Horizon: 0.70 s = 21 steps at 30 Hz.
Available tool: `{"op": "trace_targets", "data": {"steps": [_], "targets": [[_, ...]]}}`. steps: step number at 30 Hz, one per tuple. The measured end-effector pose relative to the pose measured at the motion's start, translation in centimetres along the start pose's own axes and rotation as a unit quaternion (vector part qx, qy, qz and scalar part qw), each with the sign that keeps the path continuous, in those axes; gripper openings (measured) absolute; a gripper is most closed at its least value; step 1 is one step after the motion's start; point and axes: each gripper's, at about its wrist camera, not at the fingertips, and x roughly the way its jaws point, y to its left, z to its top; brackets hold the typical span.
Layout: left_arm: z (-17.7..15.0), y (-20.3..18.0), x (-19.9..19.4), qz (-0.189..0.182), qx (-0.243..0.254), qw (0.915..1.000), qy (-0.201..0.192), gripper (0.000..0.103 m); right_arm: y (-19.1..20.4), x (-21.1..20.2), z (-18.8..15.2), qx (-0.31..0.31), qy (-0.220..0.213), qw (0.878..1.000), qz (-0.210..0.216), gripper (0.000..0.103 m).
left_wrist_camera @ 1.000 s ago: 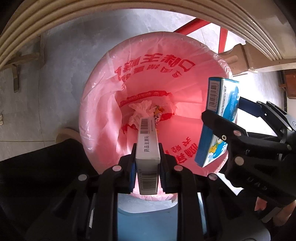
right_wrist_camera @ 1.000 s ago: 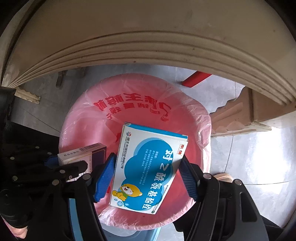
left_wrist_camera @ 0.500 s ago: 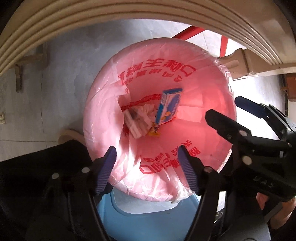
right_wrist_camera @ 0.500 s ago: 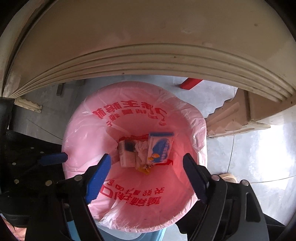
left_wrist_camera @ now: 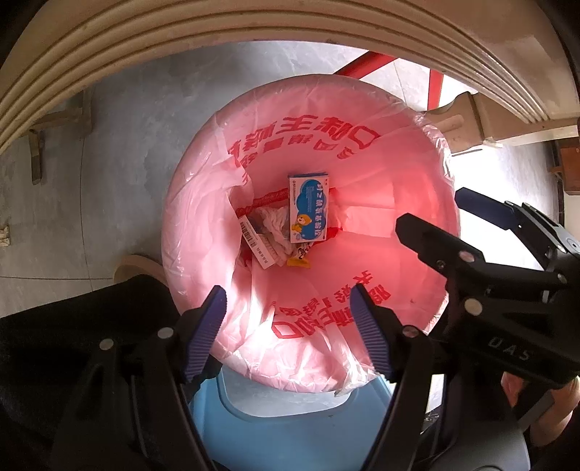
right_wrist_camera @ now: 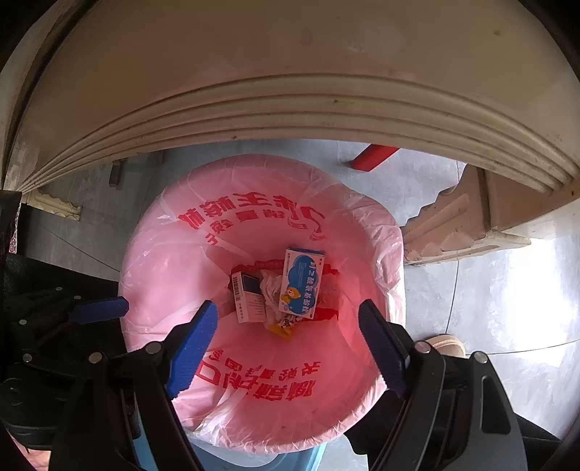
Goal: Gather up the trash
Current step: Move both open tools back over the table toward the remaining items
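Note:
A bin lined with a pink bag [left_wrist_camera: 398,326] [right_wrist_camera: 163,275] printed in red stands below both grippers. At its bottom lie a blue and white medicine box [left_wrist_camera: 308,210] [right_wrist_camera: 301,282], a white box with a barcode [left_wrist_camera: 255,242] [right_wrist_camera: 248,297], crumpled tissue [left_wrist_camera: 275,224] and a yellow wrapper [left_wrist_camera: 299,261]. My left gripper [left_wrist_camera: 287,290] hangs open and empty over the near rim. To its right, my right gripper [left_wrist_camera: 427,206] [right_wrist_camera: 288,304] is also open and empty above the bin mouth. One left pad [right_wrist_camera: 101,309] shows in the right wrist view.
A beige ridged furniture edge [left_wrist_camera: 253,21] [right_wrist_camera: 290,90] overhangs the bin's far side. Its carved leg [right_wrist_camera: 453,232] stands at the right, and a red metal frame [left_wrist_camera: 366,63] behind. The blue bin body [left_wrist_camera: 290,427] shows below the bag. A shoe [right_wrist_camera: 446,344] rests on the grey floor.
Both grippers opened and let go: the barcode box left my left gripper and the blue box left my right. Both boxes fell and now lie at the bottom of the bag.

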Motion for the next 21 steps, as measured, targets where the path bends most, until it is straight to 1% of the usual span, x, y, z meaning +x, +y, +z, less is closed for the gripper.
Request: {"op": "trace_targets", "data": {"steps": [5, 8, 10, 13, 16, 19, 21], "targets": [[-0.2, -0.1, -0.7, 0.004, 0.005, 0.9999, -0.009, 0.069, -0.1, -0.7, -0.3, 0.001, -0.009, 1.000, -0.006, 0.078], [-0.8, -0.5, -1.9, 0.019, 0.017, 0.9993, -0.026, 0.069, -0.2, -1.9, -0.9, 0.001, -0.018, 1.000, -0.008, 0.078], [-1.3, -0.6, -3.0, 0.027, 0.024, 0.9986, -0.039, 0.069, 0.1, -3.4, -1.5, -0.004, -0.031, 0.999, -0.010, 0.078], [-2.8, -0.6, -6.1, 0.029, 0.033, 0.9965, -0.071, 0.069, 0.7, -6.3, -2.1, -0.013, -0.063, 0.998, -0.012, 0.078], [-4.1, -0.3, -9.4, 0.021, 0.041, 0.9941, -0.098, 0.069, 1.5, -10.5, -2.6, -0.019, -0.110, 0.994, 0.001, 0.078], [-6.0, 0.7, -14.6, 0.029, 0.046, 0.9886, -0.140, 0.069, 2.3, -15.5, -3.0, -0.027, -0.161, 0.987, 0.013, 0.078], [-6.4, 1.6, -17.5, 0.036, 0.046, 0.9853, -0.161, 0.069, 2.8, -18.8, -2.8, -0.034, -0.188, 0.981, 0.021, 0.078]]}}
